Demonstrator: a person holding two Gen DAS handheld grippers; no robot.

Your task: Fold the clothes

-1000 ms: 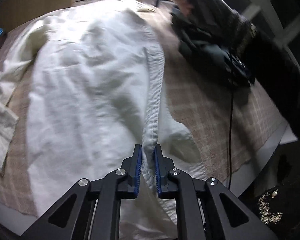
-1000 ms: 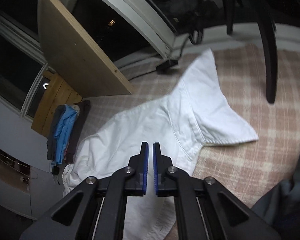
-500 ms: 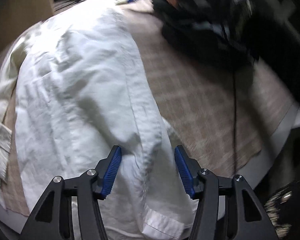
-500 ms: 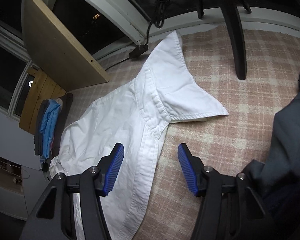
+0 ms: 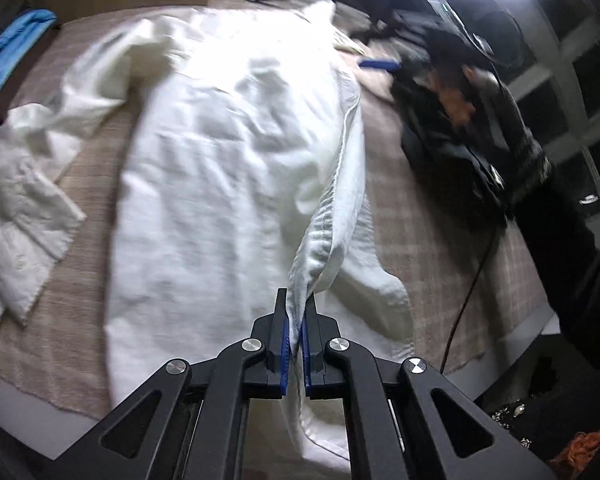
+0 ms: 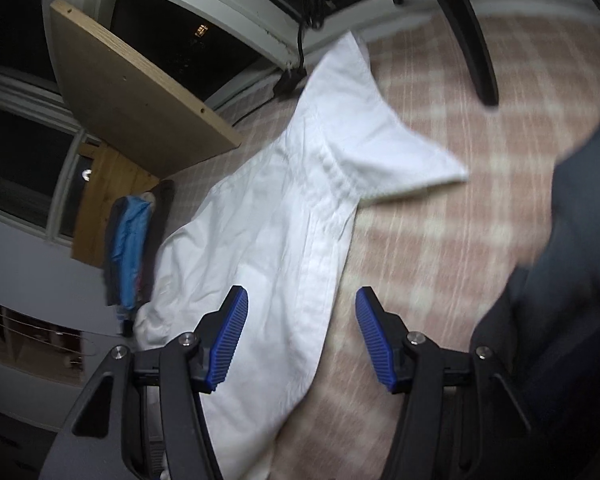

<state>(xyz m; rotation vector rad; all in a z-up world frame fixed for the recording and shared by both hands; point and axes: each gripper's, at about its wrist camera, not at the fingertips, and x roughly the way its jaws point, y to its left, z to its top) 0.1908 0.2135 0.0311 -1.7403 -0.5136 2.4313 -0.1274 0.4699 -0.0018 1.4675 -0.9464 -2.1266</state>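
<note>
While the white shirt (image 5: 220,184) lies spread across the plaid-covered surface (image 5: 412,216), the left gripper (image 5: 295,320) has its jaws closed tight on the shirt's front edge, a thick stitched band of cloth that rises from the flat fabric in a raised ridge and runs away from the blue pads (image 5: 285,340) toward the collar end. The rest of the garment rests flat and rumpled; one sleeve (image 5: 24,208) is crumpled out to the left side of the view, its cuff bunched on the plaid cloth. A dark sleeve (image 5: 572,248) of the person reaches in from the right of that view, blurred, and a thin black cable (image 5: 466,292) trails over the surface edge beneath it.

In the right wrist view, the right gripper (image 6: 300,336) hangs above the shirt with its jaws spread wide and nothing between them; the shirt's button band passes under the gap. The collar (image 6: 380,140) fans out flat in a pointed shape beyond the fingers. A wooden board (image 6: 132,80) leans by the dark window, and a blue garment (image 6: 128,248) hangs off to the left. A black chair leg (image 6: 476,40) stands on the plaid cloth at the far side.
</note>
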